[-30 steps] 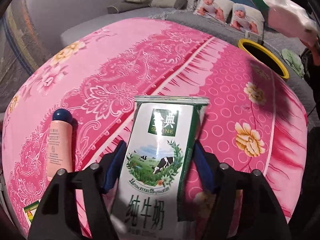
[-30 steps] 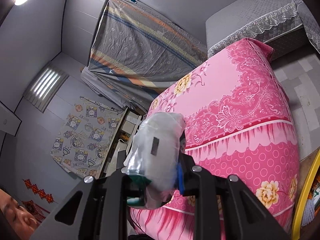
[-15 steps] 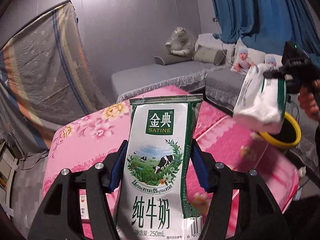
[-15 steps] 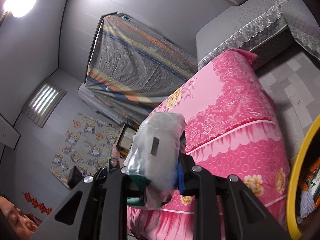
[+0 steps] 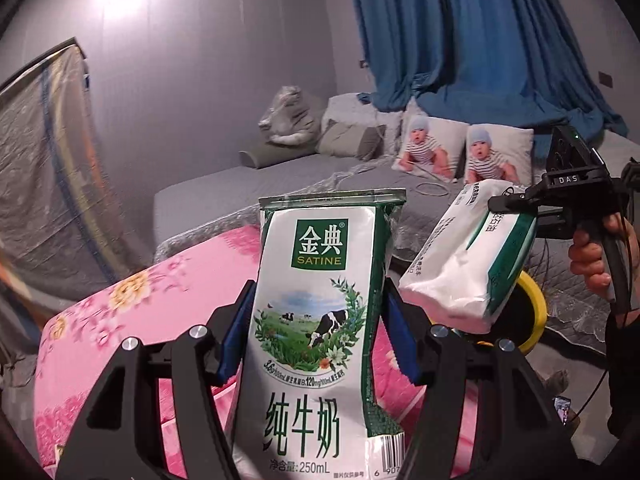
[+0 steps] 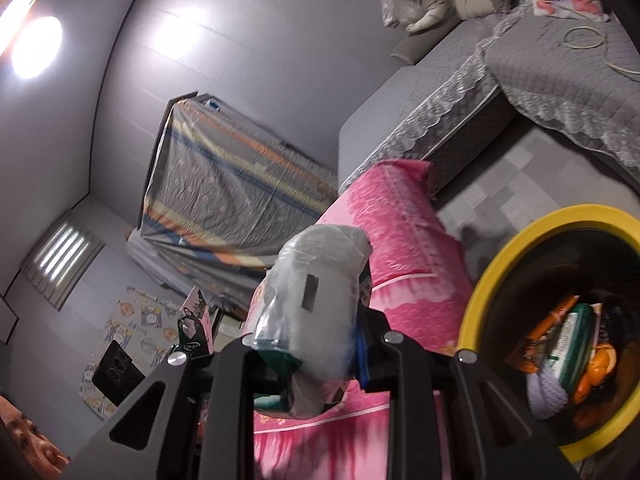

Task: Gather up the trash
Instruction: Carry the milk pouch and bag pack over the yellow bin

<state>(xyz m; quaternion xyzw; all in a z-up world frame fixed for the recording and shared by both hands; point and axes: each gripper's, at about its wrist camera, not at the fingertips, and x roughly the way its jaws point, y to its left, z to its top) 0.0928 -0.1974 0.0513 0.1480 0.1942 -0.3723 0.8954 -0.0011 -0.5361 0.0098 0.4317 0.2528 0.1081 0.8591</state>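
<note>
A lived-in home bedroom. A grey quilted bed (image 5: 280,184) with a lace-edged cover runs along the wall, a plastic-wrapped plush toy (image 5: 286,118) and grey cushions (image 5: 348,140) at its far edge, next to two pillows printed with a baby's photo (image 5: 464,152). Heavy blue curtains (image 5: 460,40) hang behind. A pink floral cloth (image 5: 160,300) covers a table beside the bed. A striped sheet (image 6: 224,196) drapes furniture by the wall, and a yellow-rimmed bin (image 6: 480,280) of household rubbish stands on the tiled floor (image 6: 500,196).
</note>
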